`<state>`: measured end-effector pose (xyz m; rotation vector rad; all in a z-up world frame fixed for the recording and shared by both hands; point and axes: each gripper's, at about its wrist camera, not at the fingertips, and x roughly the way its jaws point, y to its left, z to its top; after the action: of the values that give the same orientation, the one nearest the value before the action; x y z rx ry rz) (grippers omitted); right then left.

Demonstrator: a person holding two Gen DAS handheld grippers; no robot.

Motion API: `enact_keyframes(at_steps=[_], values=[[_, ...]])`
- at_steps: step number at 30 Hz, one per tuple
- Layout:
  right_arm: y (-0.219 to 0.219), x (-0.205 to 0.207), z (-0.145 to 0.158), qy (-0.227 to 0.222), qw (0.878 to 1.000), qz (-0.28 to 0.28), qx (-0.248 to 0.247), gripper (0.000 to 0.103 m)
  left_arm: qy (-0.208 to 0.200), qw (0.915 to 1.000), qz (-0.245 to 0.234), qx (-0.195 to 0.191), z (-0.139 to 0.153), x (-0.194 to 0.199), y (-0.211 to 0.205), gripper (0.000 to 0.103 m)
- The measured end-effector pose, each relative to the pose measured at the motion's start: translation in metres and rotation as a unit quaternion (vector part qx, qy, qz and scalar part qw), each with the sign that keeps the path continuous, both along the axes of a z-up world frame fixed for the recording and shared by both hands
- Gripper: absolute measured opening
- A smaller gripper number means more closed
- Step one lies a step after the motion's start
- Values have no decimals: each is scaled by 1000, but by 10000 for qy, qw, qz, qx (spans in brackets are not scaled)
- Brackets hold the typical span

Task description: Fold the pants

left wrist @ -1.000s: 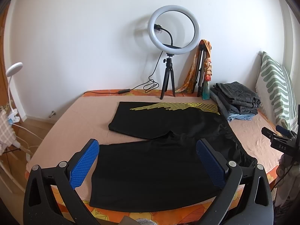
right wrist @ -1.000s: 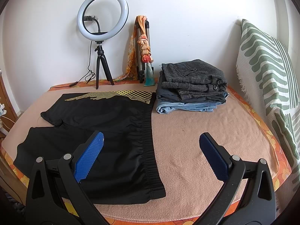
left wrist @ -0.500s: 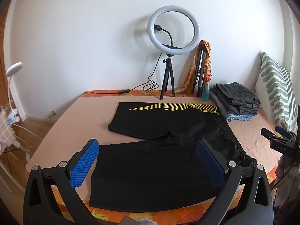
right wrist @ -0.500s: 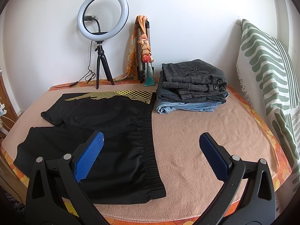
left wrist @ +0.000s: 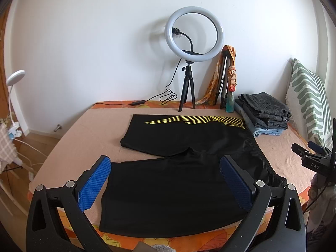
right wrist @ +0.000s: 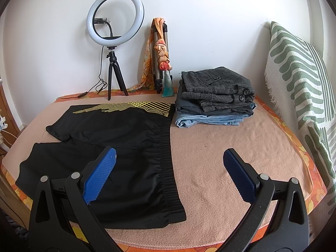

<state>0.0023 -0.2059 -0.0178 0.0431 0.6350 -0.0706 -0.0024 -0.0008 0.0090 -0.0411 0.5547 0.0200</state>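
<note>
Left wrist view shows the left gripper held above the near leg of the black shorts, its blue-padded jaws spread wide with nothing between them. The shorts lie flat and unfolded on the peach blanket covering the bed, both legs pointing left and the elastic waistband to the right; yellow line graphics run along the far leg. In the right wrist view, the right gripper is likewise wide apart and empty, its left pad over the waistband area of the shorts and its right pad over bare blanket. Just beyond the waistband's far end sits a stack of folded clothes, grey tweed on top and light denim at the bottom. A ring light on a small tripod stands against the white wall behind the shorts, and a green-striped pillow leans at the right.
</note>
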Motion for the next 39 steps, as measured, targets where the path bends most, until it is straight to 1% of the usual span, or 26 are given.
enact_keyframes(at_steps=[21,28,32,34,37,39], values=[[0,-1,0,-13,10000,27,15,103,4,10000,88,40,1,2,2,103],[5,0,2,28,9997,244,70,103,87,9998,159,62,-3,6,10,103],[6,-2,0,86,9992,383,104,103,263,9995,122,-114,-9,10,18,103],[6,-2,-2,139,9988,447,131,103,360,9992,131,-120,-13,11,23,103],[7,-3,-4,204,9979,595,173,103,435,9990,29,-45,-18,13,29,103],[7,-4,-4,230,9967,761,184,103,394,9992,-114,-37,-20,12,36,103]])
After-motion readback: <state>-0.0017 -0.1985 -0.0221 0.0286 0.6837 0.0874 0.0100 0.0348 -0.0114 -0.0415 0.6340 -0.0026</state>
